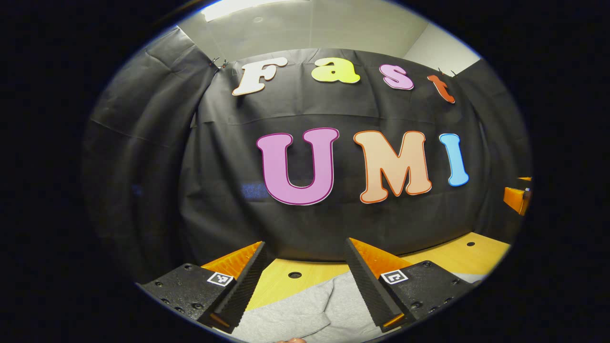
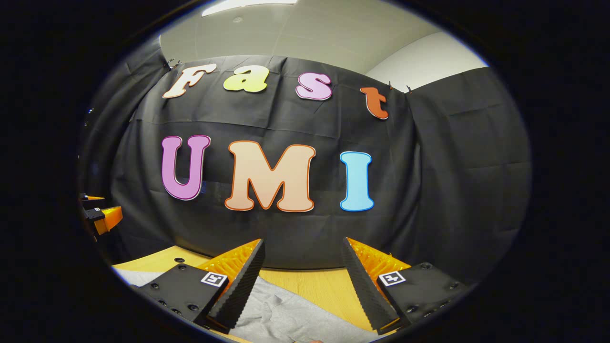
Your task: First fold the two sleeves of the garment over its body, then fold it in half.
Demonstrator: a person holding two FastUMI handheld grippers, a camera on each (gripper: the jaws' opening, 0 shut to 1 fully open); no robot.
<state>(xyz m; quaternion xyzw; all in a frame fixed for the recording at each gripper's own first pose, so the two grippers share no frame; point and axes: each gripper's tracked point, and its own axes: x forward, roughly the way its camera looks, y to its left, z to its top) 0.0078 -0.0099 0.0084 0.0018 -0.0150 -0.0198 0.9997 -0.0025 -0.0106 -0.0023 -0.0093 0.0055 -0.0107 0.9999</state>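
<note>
A light grey garment (image 1: 305, 309) lies on the wooden table (image 1: 457, 257), low in the left gripper view. My left gripper (image 1: 305, 247) hangs above it, open, with nothing between its fingers. In the right gripper view the same grey garment (image 2: 290, 317) spreads under my right gripper (image 2: 302, 245), which is also open and holds nothing. Both grippers point toward the booth's back wall, lifted off the cloth. The right gripper (image 1: 517, 197) shows at the far right edge of the left gripper view. At the far left edge of the right gripper view sits the left gripper (image 2: 102, 216).
The wooden table (image 2: 324, 286) has small round holes (image 1: 294, 275) in its top and runs back to the black cloth wall. A fingertip (image 1: 290, 340) peeks in at the bottom of the left gripper view.
</note>
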